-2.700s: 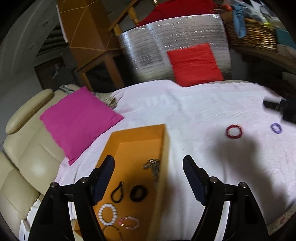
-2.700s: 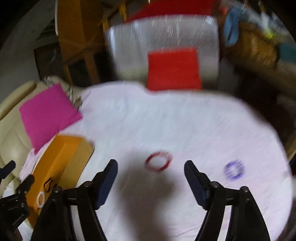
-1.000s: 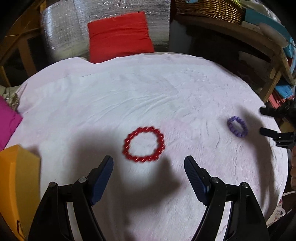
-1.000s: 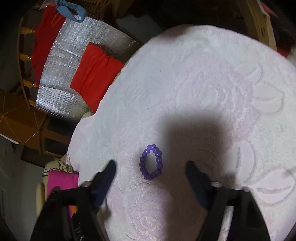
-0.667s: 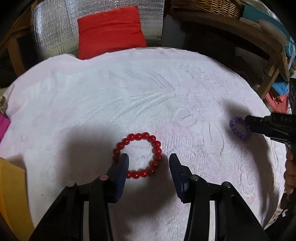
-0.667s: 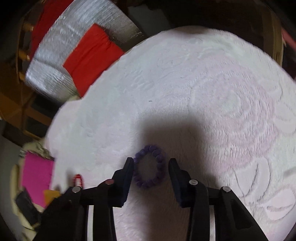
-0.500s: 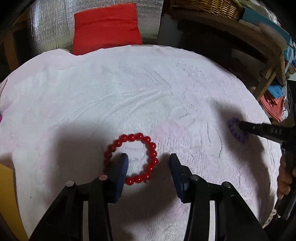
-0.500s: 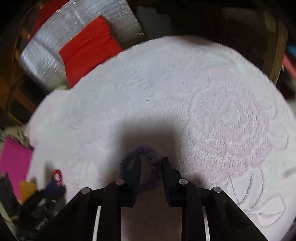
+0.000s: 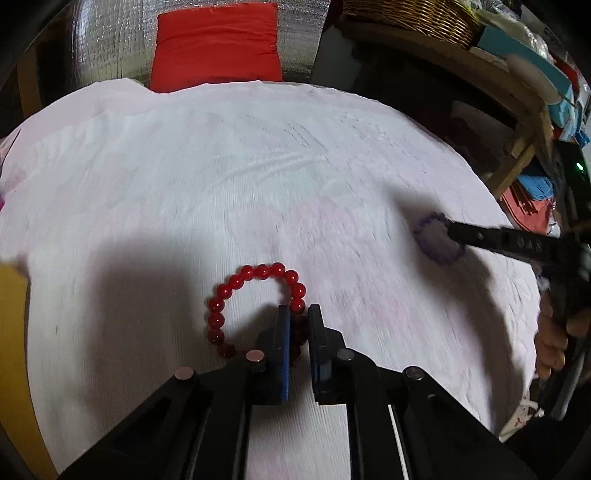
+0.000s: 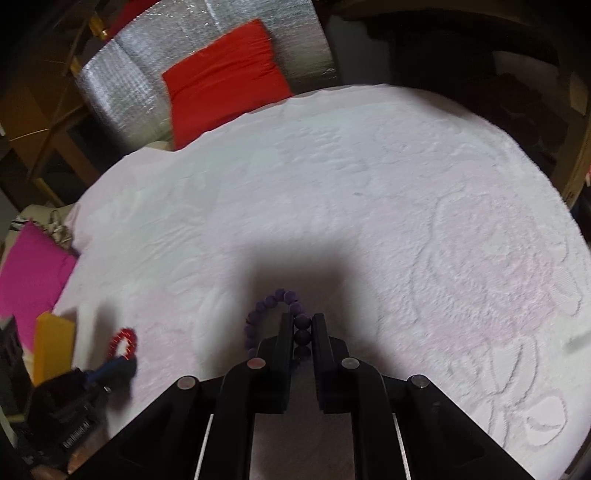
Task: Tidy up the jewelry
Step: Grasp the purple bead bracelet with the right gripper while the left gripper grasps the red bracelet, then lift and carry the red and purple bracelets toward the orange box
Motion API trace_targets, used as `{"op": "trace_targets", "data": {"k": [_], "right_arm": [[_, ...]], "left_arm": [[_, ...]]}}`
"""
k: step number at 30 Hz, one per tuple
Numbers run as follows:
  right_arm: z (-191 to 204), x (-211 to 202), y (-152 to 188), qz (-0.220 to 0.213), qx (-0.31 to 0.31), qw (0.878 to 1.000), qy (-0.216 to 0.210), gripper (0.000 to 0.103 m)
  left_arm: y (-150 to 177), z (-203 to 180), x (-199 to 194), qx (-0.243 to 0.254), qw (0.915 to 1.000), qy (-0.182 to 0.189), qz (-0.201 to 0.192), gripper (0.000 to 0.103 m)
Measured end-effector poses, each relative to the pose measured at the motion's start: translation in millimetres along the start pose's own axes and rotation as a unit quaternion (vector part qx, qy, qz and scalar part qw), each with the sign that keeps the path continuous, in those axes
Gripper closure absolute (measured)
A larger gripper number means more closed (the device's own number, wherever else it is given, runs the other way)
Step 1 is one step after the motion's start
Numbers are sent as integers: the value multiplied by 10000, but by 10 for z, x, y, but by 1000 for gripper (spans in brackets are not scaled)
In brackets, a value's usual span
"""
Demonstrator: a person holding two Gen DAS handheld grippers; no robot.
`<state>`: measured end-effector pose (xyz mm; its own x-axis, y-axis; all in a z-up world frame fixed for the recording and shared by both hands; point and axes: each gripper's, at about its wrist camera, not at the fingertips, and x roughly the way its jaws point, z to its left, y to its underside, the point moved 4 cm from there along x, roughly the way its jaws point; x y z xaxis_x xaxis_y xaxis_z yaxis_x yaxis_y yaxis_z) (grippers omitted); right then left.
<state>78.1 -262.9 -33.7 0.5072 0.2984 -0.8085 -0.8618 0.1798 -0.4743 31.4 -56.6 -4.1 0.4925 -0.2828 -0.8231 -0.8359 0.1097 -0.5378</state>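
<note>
The left gripper [image 9: 298,321] is closed on the red bracelet [image 9: 255,295], its two jaws pinching the beads at the near right of the ring, while the other beads lie in an open loop on the white cloth [image 9: 221,166] ahead and to the left of the fingers. The right gripper [image 10: 302,330] is likewise clamped on the purple bracelet [image 10: 271,314]: dark beads sit stacked between its jaws, and the loop curves out ahead and to the left over the cloth [image 10: 369,184], inside the gripper's own shadow. In the left wrist view the purple bracelet [image 9: 436,240] shows at the right, blurred, with the black tip of the right gripper [image 9: 456,236] at it and part of the hand [image 9: 552,343] behind near the frame edge. In the right wrist view the red bracelet [image 10: 123,345] shows small at the lower left, the left gripper [image 10: 123,363] touching its near side, blurred. The two bracelets lie well apart on the cloth. An orange box [image 10: 51,350] stands just left of the red bracelet; its edge [image 9: 13,332] also shows at the left border of the left wrist view. Beyond it lies a pink cushion [image 10: 29,269]. At the far side of the cloth a red cushion [image 9: 218,44] leans against a silver panel [image 10: 122,88], and a wicker basket [image 9: 410,14] sits on a shelf to the right.
</note>
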Motion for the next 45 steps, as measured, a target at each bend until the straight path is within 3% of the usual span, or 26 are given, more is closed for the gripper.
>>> {"op": "trace_targets", "data": {"k": [10,29,35,45], "right_arm": [[60,-198,247,238,191,9970,-714,92],[401,-418,374,66,-141,9956,-926,92],[411,-379,419,155,-179,9960,-858,92],[411,-341,399,188,-180,9957,-893,92]], "left_arm": [[455,-196,-414,-109,9998,26,-152,94],[684,-236,-880,-98,9984,-134,-532,94],[748,-116,-820,-94,9979,-440,-468,94],[840,3,-591,-281,9984,-445,-189,94]]}}
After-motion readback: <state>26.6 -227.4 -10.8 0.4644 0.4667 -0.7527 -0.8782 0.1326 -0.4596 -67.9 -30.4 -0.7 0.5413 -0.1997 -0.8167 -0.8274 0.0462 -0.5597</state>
